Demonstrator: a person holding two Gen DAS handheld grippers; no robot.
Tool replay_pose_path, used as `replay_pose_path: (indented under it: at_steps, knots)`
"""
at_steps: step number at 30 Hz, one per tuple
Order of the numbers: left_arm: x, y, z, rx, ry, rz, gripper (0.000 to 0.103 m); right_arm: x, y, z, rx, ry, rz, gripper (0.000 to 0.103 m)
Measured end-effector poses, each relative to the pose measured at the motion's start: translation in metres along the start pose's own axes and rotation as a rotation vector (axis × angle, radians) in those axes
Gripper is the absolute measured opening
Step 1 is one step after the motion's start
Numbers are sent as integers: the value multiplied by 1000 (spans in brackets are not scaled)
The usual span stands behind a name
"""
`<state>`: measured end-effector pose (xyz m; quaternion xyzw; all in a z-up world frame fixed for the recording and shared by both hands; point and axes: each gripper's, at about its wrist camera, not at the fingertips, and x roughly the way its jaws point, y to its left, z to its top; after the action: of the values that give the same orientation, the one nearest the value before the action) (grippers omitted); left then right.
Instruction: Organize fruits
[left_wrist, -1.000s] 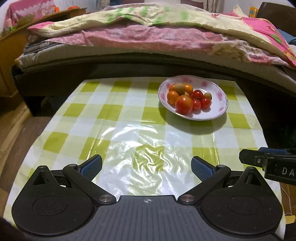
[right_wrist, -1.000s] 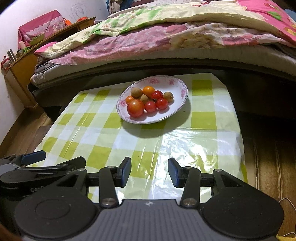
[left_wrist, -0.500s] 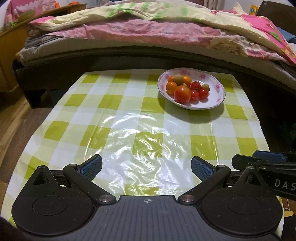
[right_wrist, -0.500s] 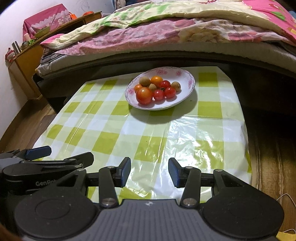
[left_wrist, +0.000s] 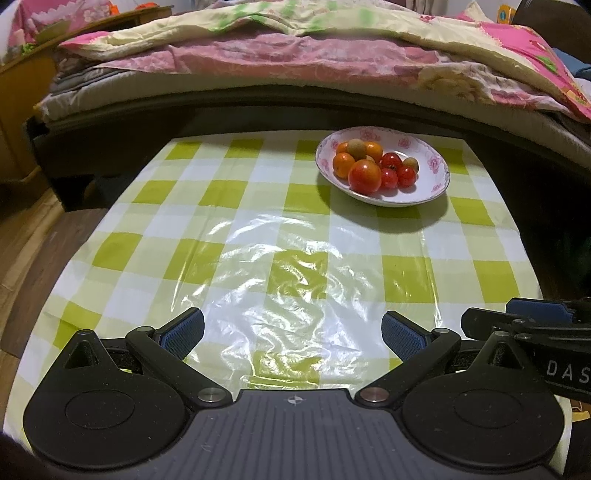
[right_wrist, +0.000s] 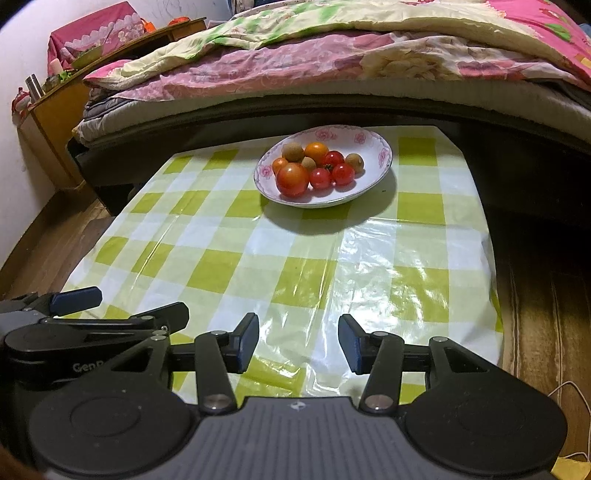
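A white floral plate (left_wrist: 436, 177) (right_wrist: 373, 142) sits at the far right of the table. It holds red tomatoes (left_wrist: 365, 177) (right_wrist: 292, 179), small oranges (left_wrist: 343, 164) (right_wrist: 316, 150) and brownish round fruits (left_wrist: 357, 147) (right_wrist: 293, 152), all piled together. My left gripper (left_wrist: 293, 332) is open and empty over the near table edge, far from the plate. My right gripper (right_wrist: 298, 341) is open and empty, also at the near edge. Each gripper shows at the side of the other's view.
The table wears a green and white checked cloth (left_wrist: 236, 236) under shiny plastic. A bed (left_wrist: 295, 66) with pink and cream quilts runs along the far side. A wooden cabinet (right_wrist: 55, 122) stands at left. Wooden floor (right_wrist: 543, 295) lies to the right.
Both grippers have pulled back from the plate, so more of the near table shows. Both stay open. The fruit has not moved.
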<state>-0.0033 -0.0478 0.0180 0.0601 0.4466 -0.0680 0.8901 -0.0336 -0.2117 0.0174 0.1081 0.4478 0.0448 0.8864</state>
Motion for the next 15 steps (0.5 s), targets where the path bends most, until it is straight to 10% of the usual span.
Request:
replay_pose_path:
  at_steps: [15]
  knots:
    - [-1, 1, -6, 8, 8, 13, 103, 1, 5, -7, -15, 19, -2, 49]
